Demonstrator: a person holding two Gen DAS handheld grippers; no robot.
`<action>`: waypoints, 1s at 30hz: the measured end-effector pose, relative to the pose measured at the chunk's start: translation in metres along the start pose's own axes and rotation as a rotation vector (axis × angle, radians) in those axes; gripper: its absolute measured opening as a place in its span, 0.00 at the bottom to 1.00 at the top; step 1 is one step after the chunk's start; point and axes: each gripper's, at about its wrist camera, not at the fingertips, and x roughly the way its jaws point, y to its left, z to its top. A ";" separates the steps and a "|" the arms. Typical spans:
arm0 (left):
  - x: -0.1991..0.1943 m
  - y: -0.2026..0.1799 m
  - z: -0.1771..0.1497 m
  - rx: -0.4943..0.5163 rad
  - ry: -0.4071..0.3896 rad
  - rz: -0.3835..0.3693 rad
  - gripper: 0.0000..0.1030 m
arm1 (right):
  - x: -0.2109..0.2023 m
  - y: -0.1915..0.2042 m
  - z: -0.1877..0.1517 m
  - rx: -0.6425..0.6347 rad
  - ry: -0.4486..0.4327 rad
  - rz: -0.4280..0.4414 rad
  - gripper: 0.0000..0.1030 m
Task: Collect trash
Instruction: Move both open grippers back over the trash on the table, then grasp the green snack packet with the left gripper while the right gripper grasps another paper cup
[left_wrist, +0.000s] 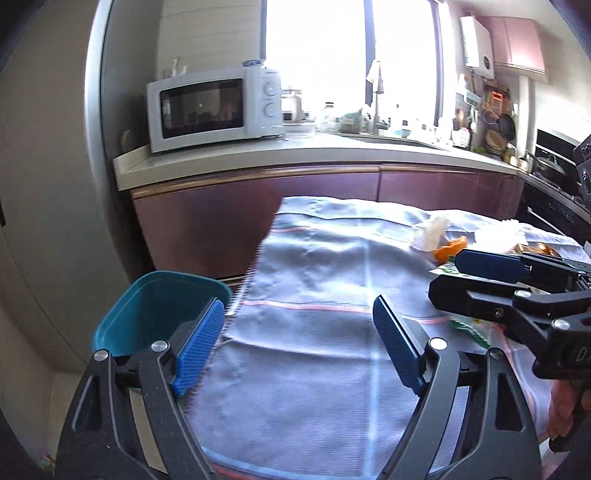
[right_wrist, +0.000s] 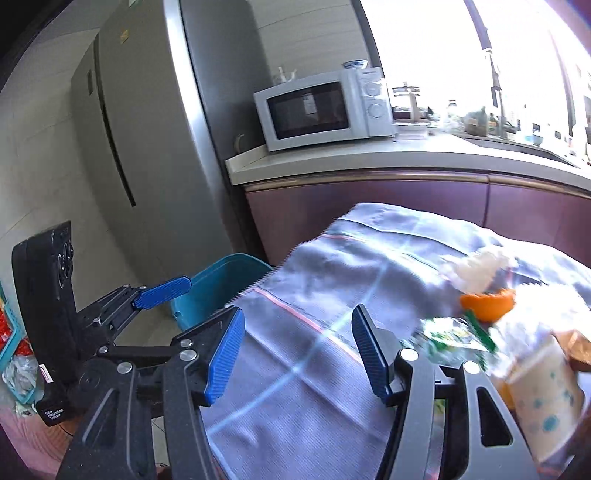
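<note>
Both tongs, left & right, agape, empty; orange peel ahead-right, teal bin left.

Both fisheye views ride on hand-held grippers and look forward and downward along blue ribbed fingers, close over a pale grey-blue cloth-covered table toward the white microwave oven at about 12 o'clock. The left view sits nearer the teal plastic bin at 9 o'clock; the right view shows the same cloth, bin and microwave from further right
</note>
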 end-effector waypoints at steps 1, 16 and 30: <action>-0.001 -0.007 0.000 0.009 -0.001 -0.006 0.79 | -0.004 -0.005 -0.003 0.009 -0.001 -0.012 0.56; 0.013 -0.053 0.004 0.053 0.028 -0.072 0.80 | -0.045 -0.046 -0.038 0.068 -0.015 -0.072 0.56; 0.011 -0.089 0.004 0.062 0.055 -0.132 0.81 | -0.090 -0.084 -0.065 0.135 -0.069 -0.130 0.56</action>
